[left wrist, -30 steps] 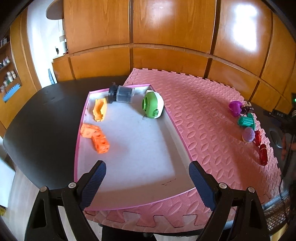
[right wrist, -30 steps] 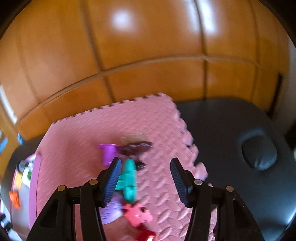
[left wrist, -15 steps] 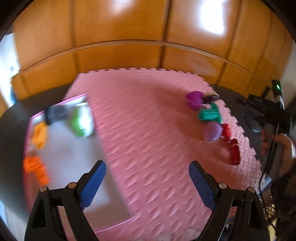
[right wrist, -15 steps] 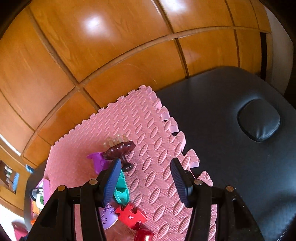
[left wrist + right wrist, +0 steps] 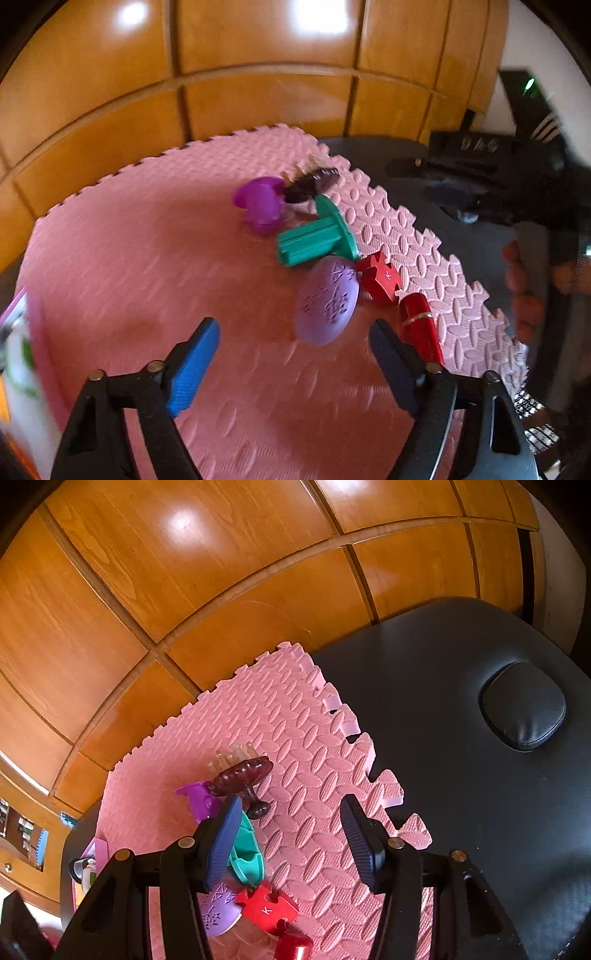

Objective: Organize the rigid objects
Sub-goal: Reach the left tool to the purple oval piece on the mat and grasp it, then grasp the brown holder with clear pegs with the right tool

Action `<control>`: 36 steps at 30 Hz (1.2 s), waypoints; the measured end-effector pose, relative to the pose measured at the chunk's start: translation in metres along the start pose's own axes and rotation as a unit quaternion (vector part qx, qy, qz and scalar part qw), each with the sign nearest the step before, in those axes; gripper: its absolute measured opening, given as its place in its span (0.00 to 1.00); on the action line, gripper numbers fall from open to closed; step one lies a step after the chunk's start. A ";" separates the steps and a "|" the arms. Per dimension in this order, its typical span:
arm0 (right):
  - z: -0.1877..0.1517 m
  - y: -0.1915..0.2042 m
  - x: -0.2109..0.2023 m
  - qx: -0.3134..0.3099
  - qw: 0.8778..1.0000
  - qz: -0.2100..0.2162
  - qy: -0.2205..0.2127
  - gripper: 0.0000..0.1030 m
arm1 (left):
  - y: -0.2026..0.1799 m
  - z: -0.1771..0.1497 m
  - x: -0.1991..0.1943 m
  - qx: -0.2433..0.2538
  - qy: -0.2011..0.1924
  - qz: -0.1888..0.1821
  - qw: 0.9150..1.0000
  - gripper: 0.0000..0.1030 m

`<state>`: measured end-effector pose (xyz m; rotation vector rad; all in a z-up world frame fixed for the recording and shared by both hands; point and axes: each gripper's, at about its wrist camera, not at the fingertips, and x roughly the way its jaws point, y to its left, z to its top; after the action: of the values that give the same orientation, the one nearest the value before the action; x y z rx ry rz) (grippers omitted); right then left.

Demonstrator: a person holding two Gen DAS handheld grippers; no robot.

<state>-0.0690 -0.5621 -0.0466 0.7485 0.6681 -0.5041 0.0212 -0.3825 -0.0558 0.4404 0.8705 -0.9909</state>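
The lilac oval piece (image 5: 327, 301) was seen just ahead of the empty, closing left gripper (image 5: 295, 345), its long axis running away; the right gripper (image 5: 290, 836) was parted, empty.

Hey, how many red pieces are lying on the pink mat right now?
2. A red puzzle-shaped block sits beside the lilac oval piece, and a red cylinder lies just past it near the mat's edge. Others may be hidden.
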 end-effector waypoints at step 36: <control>-0.013 0.014 0.023 -0.049 0.998 -0.014 0.046 0.54 | 0.019 -0.089 -0.018 -0.052 -0.051 0.075 0.995 0.42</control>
<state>-0.0495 -0.5473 -0.0636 0.6738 0.7843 -0.4610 -0.0051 -0.3028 -0.0961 0.3582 0.7815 -0.8187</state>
